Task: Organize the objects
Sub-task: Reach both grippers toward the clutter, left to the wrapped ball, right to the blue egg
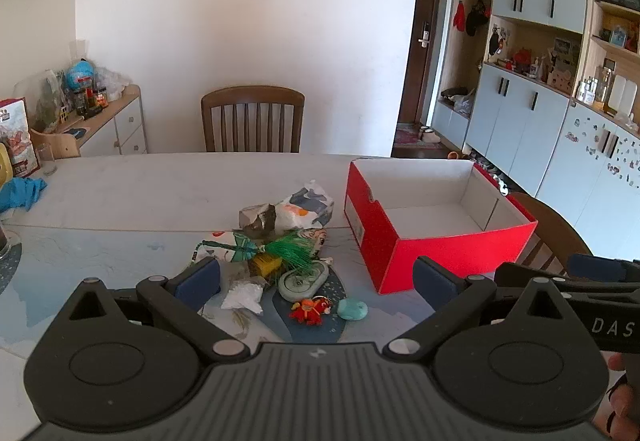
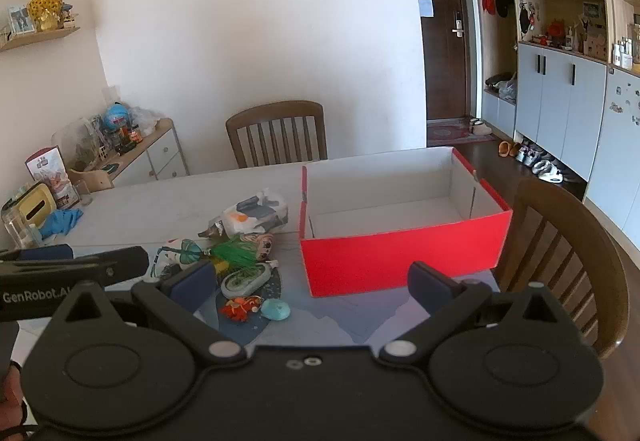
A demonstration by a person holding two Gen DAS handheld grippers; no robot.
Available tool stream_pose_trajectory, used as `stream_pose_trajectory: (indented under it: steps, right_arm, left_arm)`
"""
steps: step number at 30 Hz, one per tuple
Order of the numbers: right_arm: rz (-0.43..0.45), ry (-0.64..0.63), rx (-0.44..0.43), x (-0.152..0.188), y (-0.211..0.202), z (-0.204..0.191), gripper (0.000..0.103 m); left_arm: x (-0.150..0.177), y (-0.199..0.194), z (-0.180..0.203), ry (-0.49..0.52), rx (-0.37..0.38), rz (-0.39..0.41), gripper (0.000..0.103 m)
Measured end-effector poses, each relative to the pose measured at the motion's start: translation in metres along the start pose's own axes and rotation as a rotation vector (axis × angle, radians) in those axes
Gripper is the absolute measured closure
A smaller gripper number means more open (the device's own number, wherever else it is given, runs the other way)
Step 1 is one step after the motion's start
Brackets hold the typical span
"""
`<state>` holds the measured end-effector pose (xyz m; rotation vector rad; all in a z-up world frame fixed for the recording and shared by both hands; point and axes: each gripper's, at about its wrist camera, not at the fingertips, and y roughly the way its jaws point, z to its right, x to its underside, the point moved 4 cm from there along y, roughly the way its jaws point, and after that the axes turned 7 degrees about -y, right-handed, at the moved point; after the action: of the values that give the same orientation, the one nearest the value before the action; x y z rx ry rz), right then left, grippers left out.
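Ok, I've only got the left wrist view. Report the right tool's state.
Observer: The right tool is open, with nothing between its fingers.
Operator: Now describe the yellow thing at the far left of the table; it's cut off here.
Observer: It is a yellow box with a dark slot, standing behind the blue cloth.
Operator: Check the chair right of the red box.
Observer: Its slatted wooden back rises just beside the box's right end.
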<state>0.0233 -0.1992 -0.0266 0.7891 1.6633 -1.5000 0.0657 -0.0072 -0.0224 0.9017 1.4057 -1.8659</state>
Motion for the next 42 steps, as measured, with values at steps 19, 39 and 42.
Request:
stream_pose_trajectory:
  steps: [19, 39, 42]
  right_arm:
    - [-0.098, -0.031, 0.003, -0.001, 0.068, -0.050, 0.002]
    - [-0.259, -0.095, 0.009, 0.025, 0.160, -0.064, 0.017]
    - [-0.293, -0.085, 0.013, 0.031, 0.174, -0.062, 0.022]
  left_arm:
    - [-0.003, 0.074, -0.066, 0.015, 0.071, -0.116, 0.000]
    - [-0.013, 0.180, -0.110, 0.145, 0.148, -0.186, 0.001]
    - [-0.013, 0.197, -0.109, 0.154, 0.152, -0.191, 0.001]
